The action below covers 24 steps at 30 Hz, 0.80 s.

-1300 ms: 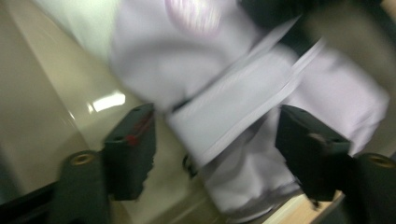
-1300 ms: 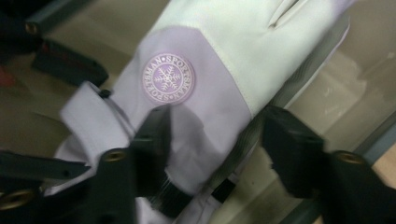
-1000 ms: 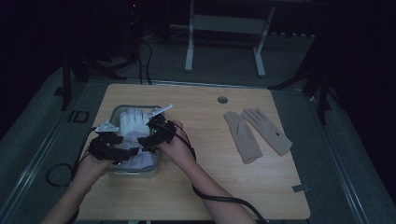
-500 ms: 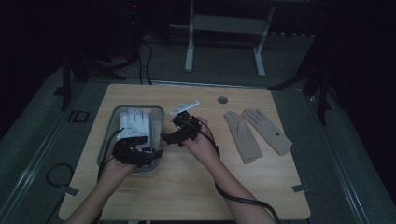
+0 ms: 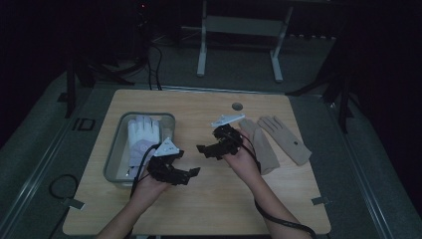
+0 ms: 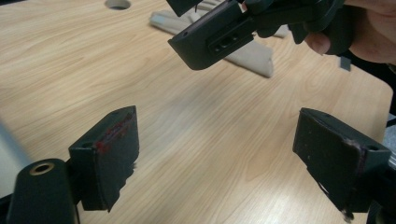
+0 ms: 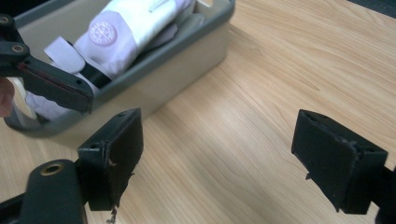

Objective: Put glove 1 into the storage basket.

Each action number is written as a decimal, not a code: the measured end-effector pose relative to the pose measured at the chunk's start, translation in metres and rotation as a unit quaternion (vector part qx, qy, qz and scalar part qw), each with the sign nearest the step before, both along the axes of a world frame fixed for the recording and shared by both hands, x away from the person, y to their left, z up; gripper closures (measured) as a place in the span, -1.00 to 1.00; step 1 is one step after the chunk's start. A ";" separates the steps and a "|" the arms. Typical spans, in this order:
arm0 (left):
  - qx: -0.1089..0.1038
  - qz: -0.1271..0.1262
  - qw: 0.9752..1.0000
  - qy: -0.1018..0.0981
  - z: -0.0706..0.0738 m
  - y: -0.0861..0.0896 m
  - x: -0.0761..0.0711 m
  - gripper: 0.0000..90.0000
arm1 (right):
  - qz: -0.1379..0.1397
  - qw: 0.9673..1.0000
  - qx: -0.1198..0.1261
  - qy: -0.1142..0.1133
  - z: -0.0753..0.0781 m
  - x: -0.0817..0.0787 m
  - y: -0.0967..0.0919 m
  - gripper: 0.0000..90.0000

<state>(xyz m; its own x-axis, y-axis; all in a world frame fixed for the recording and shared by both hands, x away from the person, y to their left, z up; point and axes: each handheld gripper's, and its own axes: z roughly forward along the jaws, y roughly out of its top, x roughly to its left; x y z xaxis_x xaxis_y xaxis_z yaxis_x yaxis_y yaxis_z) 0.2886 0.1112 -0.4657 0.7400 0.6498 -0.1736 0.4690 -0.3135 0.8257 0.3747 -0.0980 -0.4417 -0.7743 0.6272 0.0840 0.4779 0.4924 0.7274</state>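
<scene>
Right of the grey tray (image 5: 115, 160), over bare wooden table (image 5: 209, 199): left gripper (image 5: 193, 172), jaws spread wide, nothing between them, wood grain visible through the gap in its own view (image 6: 215, 158). Further right of the tray, between it and the two beige gloves (image 5: 278, 142) lying flat on the table: right gripper (image 5: 205, 149), jaws likewise wide apart and empty (image 7: 215, 154). Inside the tray: white glove (image 5: 142, 135), folded, touched by neither gripper.
</scene>
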 end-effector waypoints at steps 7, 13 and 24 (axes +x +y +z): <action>-0.006 -0.001 1.000 -0.010 -0.006 -0.016 -0.004 -0.97 | -0.003 1.000 0.000 -0.007 -0.006 -0.007 -0.027 -0.67; -0.022 -0.016 1.000 0.001 -0.017 -0.027 -0.004 -0.97 | -0.006 1.000 0.005 -0.008 -0.014 -0.012 -0.046 -0.68; -0.022 -0.038 0.999 -0.002 -0.046 -0.047 -0.009 -0.97 | -0.015 1.000 -0.004 -0.008 -0.040 -0.017 -0.074 -0.69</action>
